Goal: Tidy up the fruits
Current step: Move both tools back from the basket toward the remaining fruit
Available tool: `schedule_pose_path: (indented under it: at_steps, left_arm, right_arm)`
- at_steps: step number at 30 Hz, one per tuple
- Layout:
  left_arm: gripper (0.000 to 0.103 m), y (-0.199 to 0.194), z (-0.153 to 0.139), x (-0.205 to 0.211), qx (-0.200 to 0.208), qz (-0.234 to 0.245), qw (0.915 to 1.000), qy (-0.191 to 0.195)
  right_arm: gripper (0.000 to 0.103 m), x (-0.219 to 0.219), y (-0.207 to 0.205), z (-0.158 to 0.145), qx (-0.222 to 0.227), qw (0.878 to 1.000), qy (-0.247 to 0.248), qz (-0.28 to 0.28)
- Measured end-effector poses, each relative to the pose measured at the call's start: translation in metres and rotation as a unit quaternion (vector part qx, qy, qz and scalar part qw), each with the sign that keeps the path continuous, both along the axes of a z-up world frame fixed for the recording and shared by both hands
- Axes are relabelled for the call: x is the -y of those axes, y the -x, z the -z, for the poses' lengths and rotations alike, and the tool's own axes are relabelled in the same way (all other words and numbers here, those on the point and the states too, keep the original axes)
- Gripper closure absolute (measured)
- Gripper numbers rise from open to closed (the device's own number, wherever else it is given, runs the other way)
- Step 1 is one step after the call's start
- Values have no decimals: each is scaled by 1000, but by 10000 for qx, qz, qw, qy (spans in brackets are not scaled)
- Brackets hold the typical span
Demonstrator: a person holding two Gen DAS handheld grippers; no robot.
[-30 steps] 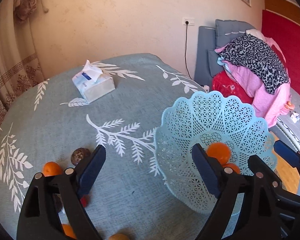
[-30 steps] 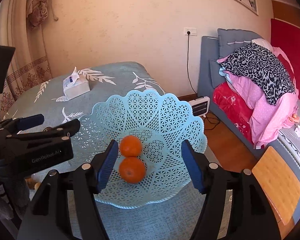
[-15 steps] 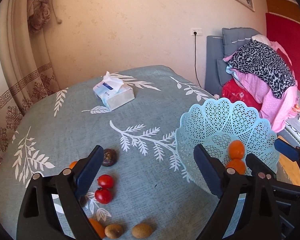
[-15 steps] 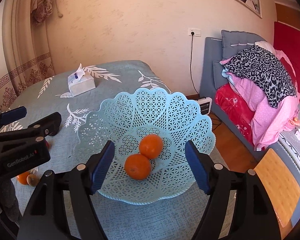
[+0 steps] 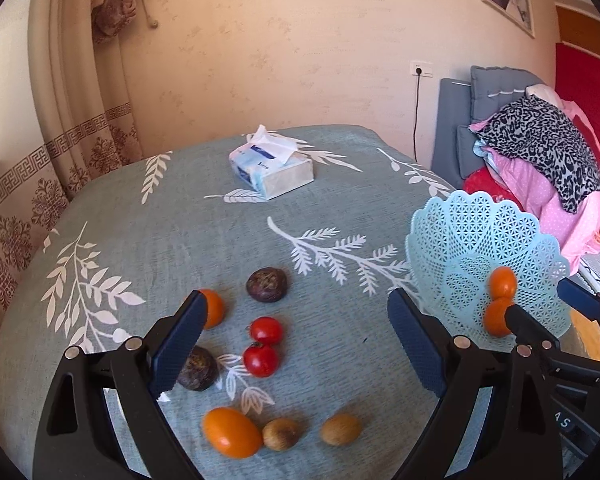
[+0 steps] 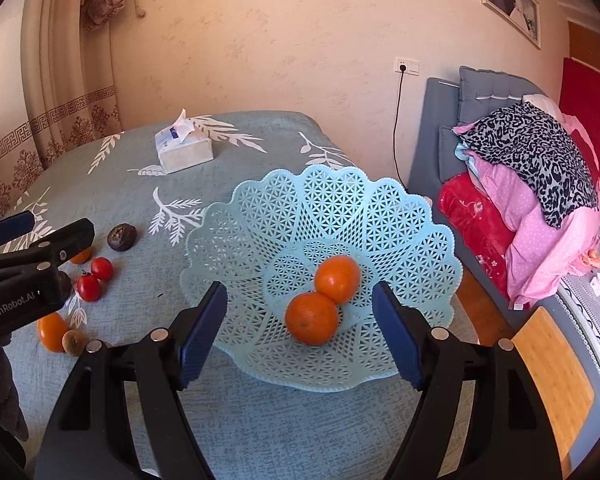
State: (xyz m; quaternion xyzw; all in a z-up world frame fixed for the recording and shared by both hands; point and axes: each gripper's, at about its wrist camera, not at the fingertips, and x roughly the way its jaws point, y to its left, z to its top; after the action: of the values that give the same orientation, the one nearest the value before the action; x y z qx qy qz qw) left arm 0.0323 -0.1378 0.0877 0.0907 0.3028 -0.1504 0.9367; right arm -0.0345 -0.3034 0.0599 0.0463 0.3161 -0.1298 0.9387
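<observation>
since a second ago the left gripper (image 5: 296, 344) has been drawn back, so more loose fruit is seen between its wide-spread, empty jaws: an orange (image 5: 231, 432) and two brown fruits nearest, two tomatoes (image 5: 263, 346) beyond, then a dark fruit (image 5: 267, 279). the right gripper (image 6: 300, 334) is also held wide open and empty before the blue basket (image 6: 380, 208), where two oranges (image 6: 324, 298) are seen touching. a tissue box (image 5: 272, 168) is seen farthest

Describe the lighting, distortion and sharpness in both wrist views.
Left wrist view: warm daylight, strong fisheye bending with dark corners, tomatoes crisp with glints, left gripper open. Right wrist view: same barrel warp, oranges in the blue basket sharp with soft highlights, right gripper open.
</observation>
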Motion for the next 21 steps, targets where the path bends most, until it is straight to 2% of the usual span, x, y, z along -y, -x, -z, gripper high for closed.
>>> schedule_pose_path:
  at_steps: [8, 15, 21]
  left_arm:
    - [13, 3, 8, -35, -36, -284, 9996, 2]
    - [12, 6, 24, -78, -225, -716, 9972, -48]
    - [12, 15, 45, -110, -491, -982, 9939, -134]
  right_arm:
    - [27, -18, -1, 0, -51, 9998, 38, -211]
    - [27, -26, 1, -2, 16, 9962, -531, -690]
    - [27, -45, 2, 5, -70, 9923, -655, -1051]
